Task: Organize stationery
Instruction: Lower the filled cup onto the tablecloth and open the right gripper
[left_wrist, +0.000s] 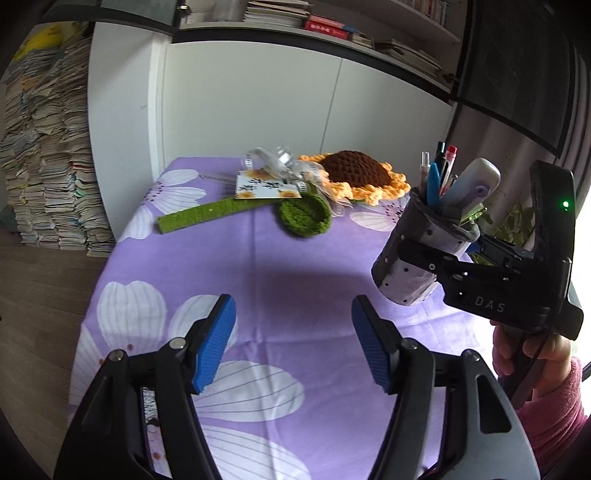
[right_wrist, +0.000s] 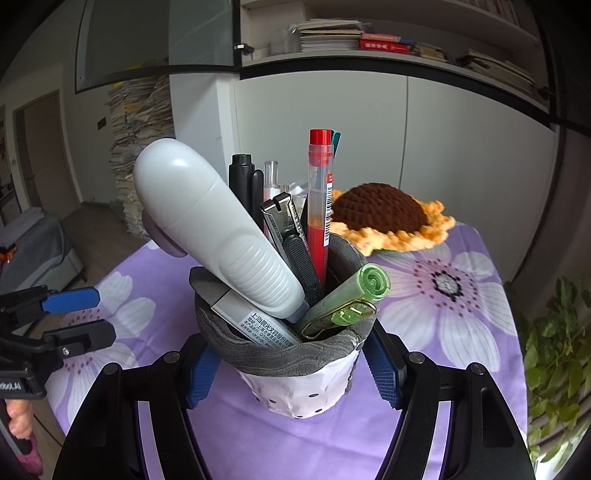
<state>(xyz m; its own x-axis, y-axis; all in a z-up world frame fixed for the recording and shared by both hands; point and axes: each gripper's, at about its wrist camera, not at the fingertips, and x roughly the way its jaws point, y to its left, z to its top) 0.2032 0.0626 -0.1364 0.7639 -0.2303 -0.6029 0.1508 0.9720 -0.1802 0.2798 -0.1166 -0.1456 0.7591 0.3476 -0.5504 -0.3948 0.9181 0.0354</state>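
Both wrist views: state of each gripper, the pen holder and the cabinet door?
left gripper: open, empty, above the tablecloth.
right gripper: shut on the pen holder.
pen holder: held off the table, tilted, full of stationery.
glass cabinet door: swung open.

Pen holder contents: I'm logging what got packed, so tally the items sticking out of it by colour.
In the pen holder, right wrist view:
White/grey: 2
Black: 2
Red: 1
Green: 1
Clear/pink: 1
Teal: 1
Total: 8
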